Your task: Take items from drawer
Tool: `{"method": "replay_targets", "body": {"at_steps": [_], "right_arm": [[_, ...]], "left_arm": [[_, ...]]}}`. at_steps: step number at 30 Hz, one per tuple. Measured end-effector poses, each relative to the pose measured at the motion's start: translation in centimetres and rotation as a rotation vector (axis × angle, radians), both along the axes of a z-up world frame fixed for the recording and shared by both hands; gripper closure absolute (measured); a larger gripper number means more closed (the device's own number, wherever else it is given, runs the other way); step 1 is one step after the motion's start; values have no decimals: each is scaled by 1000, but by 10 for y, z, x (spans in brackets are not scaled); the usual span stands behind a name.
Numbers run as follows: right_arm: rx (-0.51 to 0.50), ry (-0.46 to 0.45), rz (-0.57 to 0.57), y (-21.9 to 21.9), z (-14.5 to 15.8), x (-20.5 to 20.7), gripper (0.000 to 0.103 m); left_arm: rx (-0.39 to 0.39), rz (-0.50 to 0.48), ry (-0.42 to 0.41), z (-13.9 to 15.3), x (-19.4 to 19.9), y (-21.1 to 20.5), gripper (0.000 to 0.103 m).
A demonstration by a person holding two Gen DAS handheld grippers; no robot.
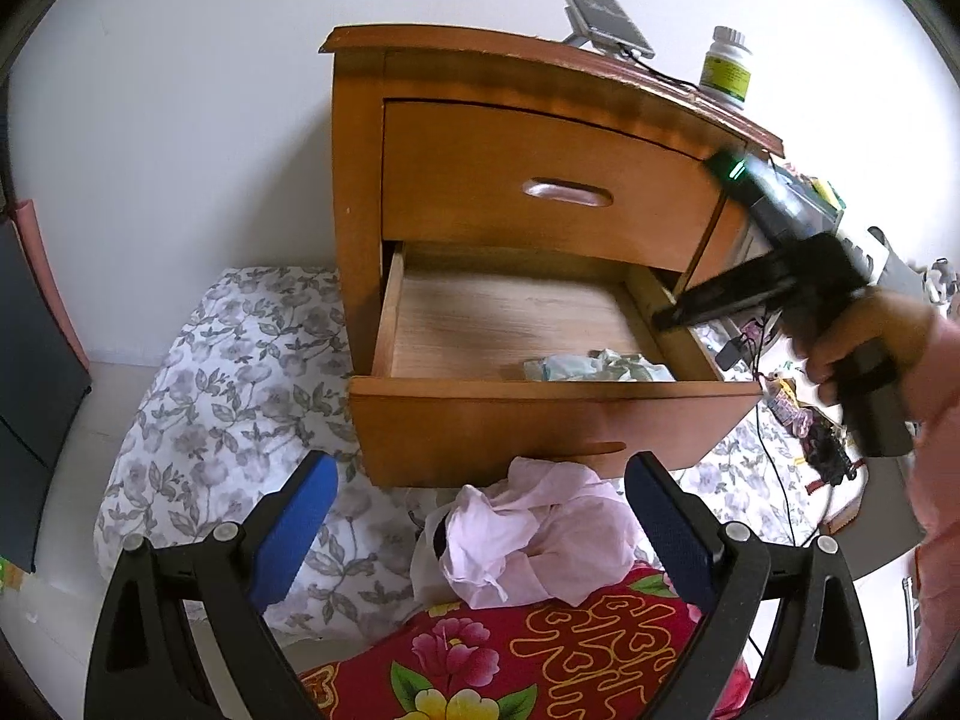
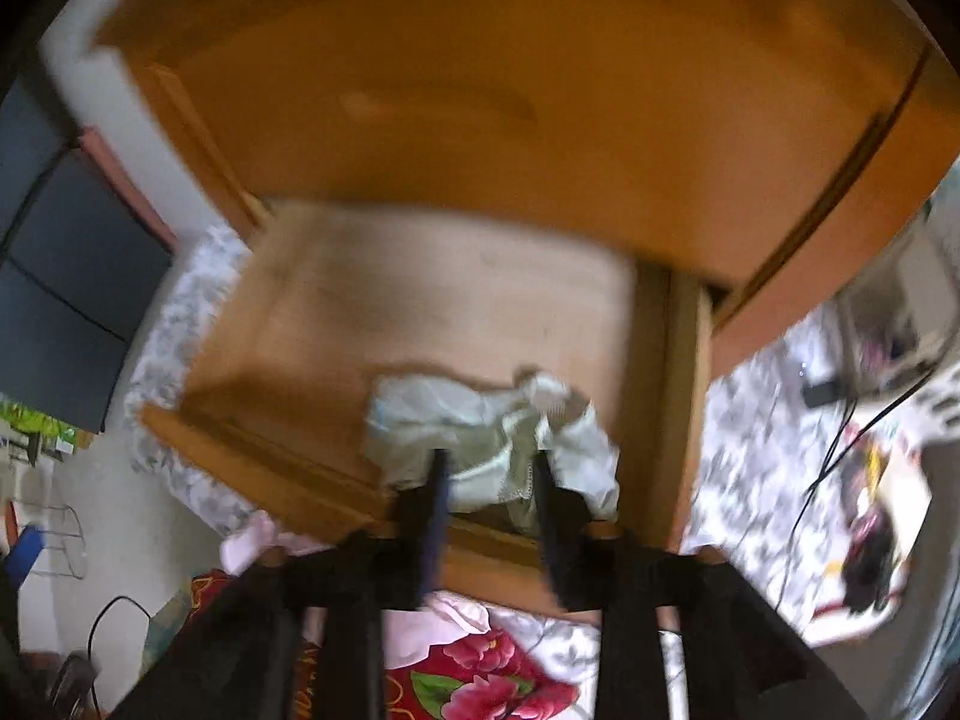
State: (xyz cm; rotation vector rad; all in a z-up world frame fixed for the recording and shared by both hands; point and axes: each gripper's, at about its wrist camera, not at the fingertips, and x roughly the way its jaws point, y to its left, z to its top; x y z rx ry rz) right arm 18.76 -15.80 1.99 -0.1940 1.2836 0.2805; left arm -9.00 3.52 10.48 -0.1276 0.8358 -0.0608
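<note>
The wooden nightstand's lower drawer (image 1: 540, 420) stands pulled out; the upper drawer (image 1: 540, 192) is closed. A crumpled pale green and white cloth (image 1: 594, 367) lies in the drawer's front right corner. My right gripper (image 1: 666, 318), held by a hand, reaches down over the drawer's right side. In the blurred right wrist view that gripper (image 2: 489, 462) has its fingers parted over the cloth (image 2: 480, 420); whether they touch it is unclear. My left gripper (image 1: 480, 462) is wide open with nothing between its blue pads (image 1: 300, 516), in front of the drawer above a pink cloth (image 1: 528, 534).
A white pill bottle (image 1: 726, 66) and a grey device on a stand (image 1: 606, 18) sit on the nightstand top. Grey floral bedding (image 1: 240, 396) and a red flowered blanket (image 1: 540, 648) lie below. Cables and clutter (image 1: 810, 432) crowd the right; a dark panel (image 1: 30, 348) stands left.
</note>
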Motion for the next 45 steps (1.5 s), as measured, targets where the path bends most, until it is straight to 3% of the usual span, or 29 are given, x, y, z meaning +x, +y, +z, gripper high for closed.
{"method": "replay_targets", "body": {"at_steps": [2,6,13,14,16,19,23,28,45], "right_arm": [[-26,70,-35,-4,-28,14,63],[-74,155,-94,-12,-66,32,48],[-157,263,-131,-24,-103,50,47],[-145,277,-134,-26,-107,51,49],[-126,284,-133,-28,-110,51,75],[-96,267,-128,-33,-110,49,95],[-65,194,-119,-40,-91,45,97],[19,87,-103,-51,-45,27,98],[175,-401,11,-31,169,-42,98]], "left_arm": [[2,10,10,-4,3,4,6],[0,27,30,-11,9,12,6],[-11,39,59,-23,20,19,6],[-12,39,61,-24,21,20,6],[-16,39,65,-26,23,20,6],[-18,35,70,-28,23,20,6],[-22,31,70,-28,22,19,6],[-24,26,62,-26,19,17,6],[-27,-1,9,-7,-2,5,6]]}}
